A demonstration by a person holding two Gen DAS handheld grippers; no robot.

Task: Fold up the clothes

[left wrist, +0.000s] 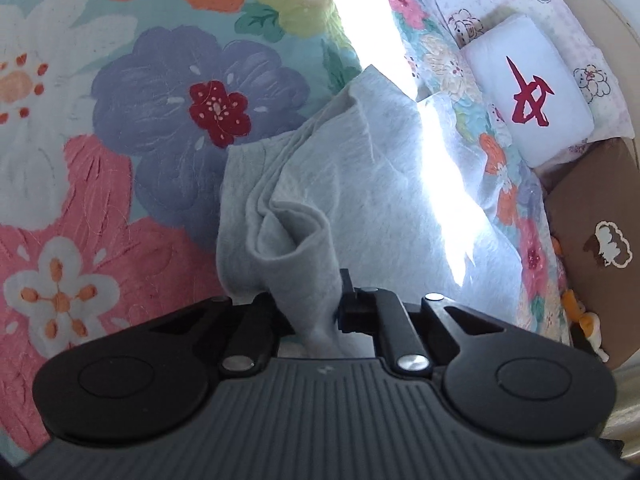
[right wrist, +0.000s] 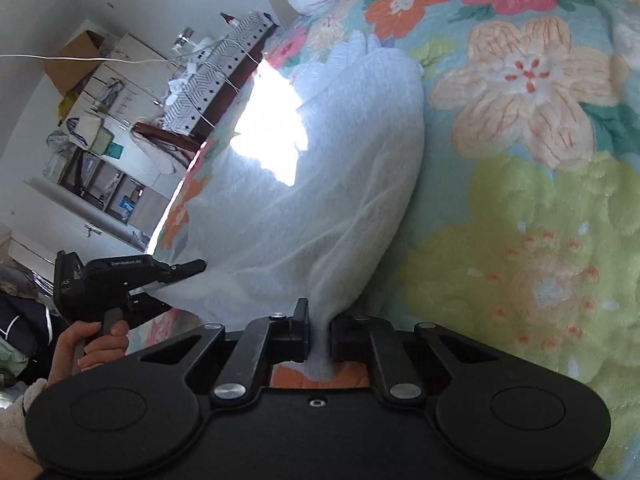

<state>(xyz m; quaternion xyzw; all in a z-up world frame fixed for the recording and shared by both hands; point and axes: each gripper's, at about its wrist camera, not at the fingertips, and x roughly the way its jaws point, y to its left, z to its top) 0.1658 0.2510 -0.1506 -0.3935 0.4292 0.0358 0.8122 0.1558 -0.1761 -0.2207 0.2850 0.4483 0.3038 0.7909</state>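
A light grey garment (left wrist: 344,184) lies spread on a flowered bedspread (left wrist: 152,92), with a bright strip of sunlight across it. My left gripper (left wrist: 310,312) is shut on a bunched edge of the garment at its near end. In the right wrist view the same garment (right wrist: 332,184) stretches away from my right gripper (right wrist: 319,334), which is shut on another edge of it. The left gripper (right wrist: 192,270) also shows in the right wrist view at the lower left, held by a hand, its tip at the garment's edge.
A white pillow with a red mark (left wrist: 528,88) and a patterned pillow (left wrist: 512,4) lie at the bed's head. A brown cushion (left wrist: 600,232) sits at the right. Beyond the bed's edge stand shelves and boxes (right wrist: 104,92).
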